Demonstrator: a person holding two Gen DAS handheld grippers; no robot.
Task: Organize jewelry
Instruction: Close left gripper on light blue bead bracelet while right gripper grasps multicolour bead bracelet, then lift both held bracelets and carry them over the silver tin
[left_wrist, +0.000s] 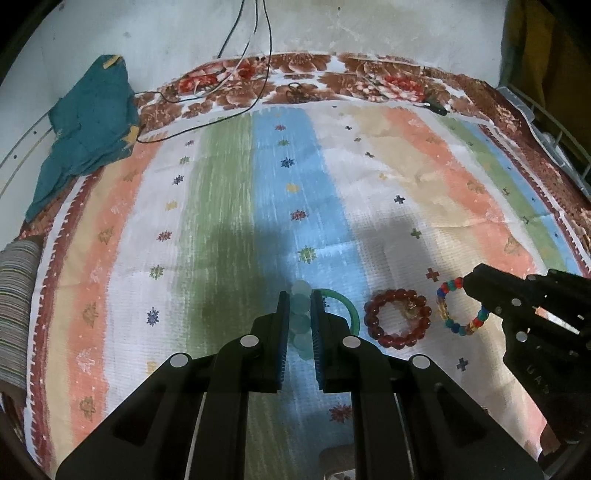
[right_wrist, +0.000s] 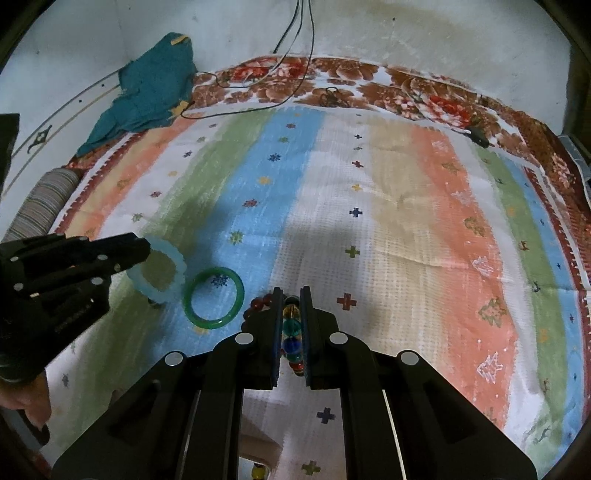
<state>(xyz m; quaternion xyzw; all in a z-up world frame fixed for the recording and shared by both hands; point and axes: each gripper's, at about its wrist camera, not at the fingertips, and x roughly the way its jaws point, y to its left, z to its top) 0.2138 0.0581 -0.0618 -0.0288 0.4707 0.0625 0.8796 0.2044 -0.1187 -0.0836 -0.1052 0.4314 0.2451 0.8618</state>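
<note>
Pale aqua beads fill the gap between the blue pads of our left gripper (left_wrist: 300, 314): its fingers are clamped narrowly on the pale bead bracelet (right_wrist: 173, 258), which the right wrist view shows hanging as a full ring from the tip. Our right gripper (right_wrist: 291, 314) is pinched just as narrowly on the multicoloured bead bracelet (left_wrist: 448, 317), whose amber, teal, blue and red beads sit stacked between its pads; in the left wrist view the same loop hangs from that gripper's tip.

We count four bracelets in all. Two are held, one in each gripper. Two lie on the striped cloth (left_wrist: 406, 192) between the grippers: one smooth green bangle (right_wrist: 214, 297), flat on the blue stripe, and one dark red bead bracelet (left_wrist: 397, 318) just beside it on the white band. The green bangle lies near the pale bracelet, and from the left wrist only part of its arc shows behind the right-hand finger.

Farther off we see one crumpled teal cloth (left_wrist: 88, 125) at the far left edge of the spread, and thin cables (left_wrist: 258, 66) trailing down from the wall onto the floral border; their exact number we cannot tell. At the lower left edge of the right wrist view, part of a hand (right_wrist: 31, 404) shows below the left gripper.
</note>
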